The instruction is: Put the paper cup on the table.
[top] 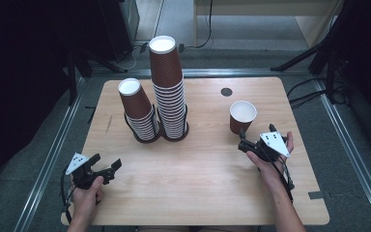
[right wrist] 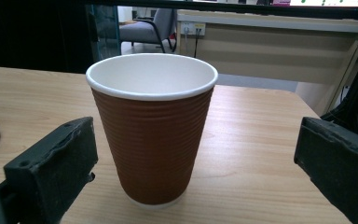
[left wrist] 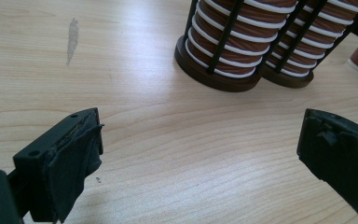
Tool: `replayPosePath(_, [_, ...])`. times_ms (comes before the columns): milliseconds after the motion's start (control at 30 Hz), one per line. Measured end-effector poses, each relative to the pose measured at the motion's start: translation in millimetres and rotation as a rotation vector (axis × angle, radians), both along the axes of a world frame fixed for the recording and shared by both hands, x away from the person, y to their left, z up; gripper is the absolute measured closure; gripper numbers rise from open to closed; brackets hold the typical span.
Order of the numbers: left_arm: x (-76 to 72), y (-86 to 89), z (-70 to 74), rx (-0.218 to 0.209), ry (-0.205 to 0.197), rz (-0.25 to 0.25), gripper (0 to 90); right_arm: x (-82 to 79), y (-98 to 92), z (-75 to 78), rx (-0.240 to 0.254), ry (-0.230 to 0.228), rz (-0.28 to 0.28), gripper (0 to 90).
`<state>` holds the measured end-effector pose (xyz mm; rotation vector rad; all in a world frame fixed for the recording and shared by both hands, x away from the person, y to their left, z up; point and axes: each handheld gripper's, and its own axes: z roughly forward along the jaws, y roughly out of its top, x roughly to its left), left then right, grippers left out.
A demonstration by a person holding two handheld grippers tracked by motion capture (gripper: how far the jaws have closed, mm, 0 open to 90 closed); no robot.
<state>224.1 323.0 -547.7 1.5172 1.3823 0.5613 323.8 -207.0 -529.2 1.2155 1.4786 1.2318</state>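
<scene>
The right tongs (right wrist: 186,163) stand wide open and hold nothing; their jaws flank a single brown paper cup (right wrist: 153,126) without touching it; the cup stands upright, mouth up, on the right half of the table (top: 203,193), well apart from the stacks. The left tongs (top: 107,169) are likewise spread wide and empty, low over the near left of the table and pointed toward the two stacks of cups (top: 154,96) in their dark holders (left wrist: 214,77). By the look of it the step in hand is the approach to grasp; the next move calls for closing gently on the ribbed wall, squarely and without crushing or tipping it.
</scene>
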Motion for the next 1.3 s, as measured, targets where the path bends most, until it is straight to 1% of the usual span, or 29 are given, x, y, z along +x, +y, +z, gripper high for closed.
replayPosePath(133, [0.6,-0.7,-0.1,0.007,0.001,-0.003,0.1,-8.1,-4.4,1.5,0.005,-0.007,0.003,0.0])
replayPosePath(200, [0.4,-0.5,-0.1,0.003,0.002,-0.004,0.0,-12.5,-6.8,1.9,-0.005,-0.011,0.002,0.0])
replayPosePath(300, [1.1,-0.4,-0.2,-0.002,0.002,-0.002,0.0,-18.8,-11.8,2.1,0.003,-0.015,0.002,0.0])
replayPosePath(433, [0.6,-0.4,0.0,0.004,0.003,-0.005,0.0,-26.7,-20.4,0.7,0.004,-0.019,-0.011,0.0])
replayPosePath(667, [0.0,-1.7,0.0,0.011,0.002,-0.001,0.0,-37.6,-32.8,0.6,-0.009,-0.021,-0.028,0.0])
replayPosePath(700, [-0.1,-2.0,-0.1,0.014,0.001,0.001,0.0,-42.1,-36.7,0.1,-0.016,-0.023,-0.030,0.0])
replayPosePath(833, [-0.4,-2.4,0.0,0.021,0.001,0.004,0.0,-48.5,-43.1,-1.9,-0.025,-0.020,-0.044,0.0])
replayPosePath(867, [-0.7,-2.4,0.0,0.022,0.001,0.003,0.0,-52.8,-48.8,-3.1,-0.026,-0.019,-0.057,0.0])
replayPosePath(1000, [-1.4,-1.9,0.1,0.015,0.001,0.006,0.0,-61.1,-59.6,-4.0,-0.027,-0.019,-0.079,0.0])
replayPosePath(1100, [-1.8,-1.6,0.2,0.017,0.001,0.005,0.0,-66.9,-66.4,-4.8,-0.033,-0.015,-0.095,0.0])
replayPosePath(1300, [-2.3,-1.1,0.1,0.016,0.001,0.005,0.0,-75.8,-80.9,-5.1,-0.038,-0.020,-0.119,0.0])
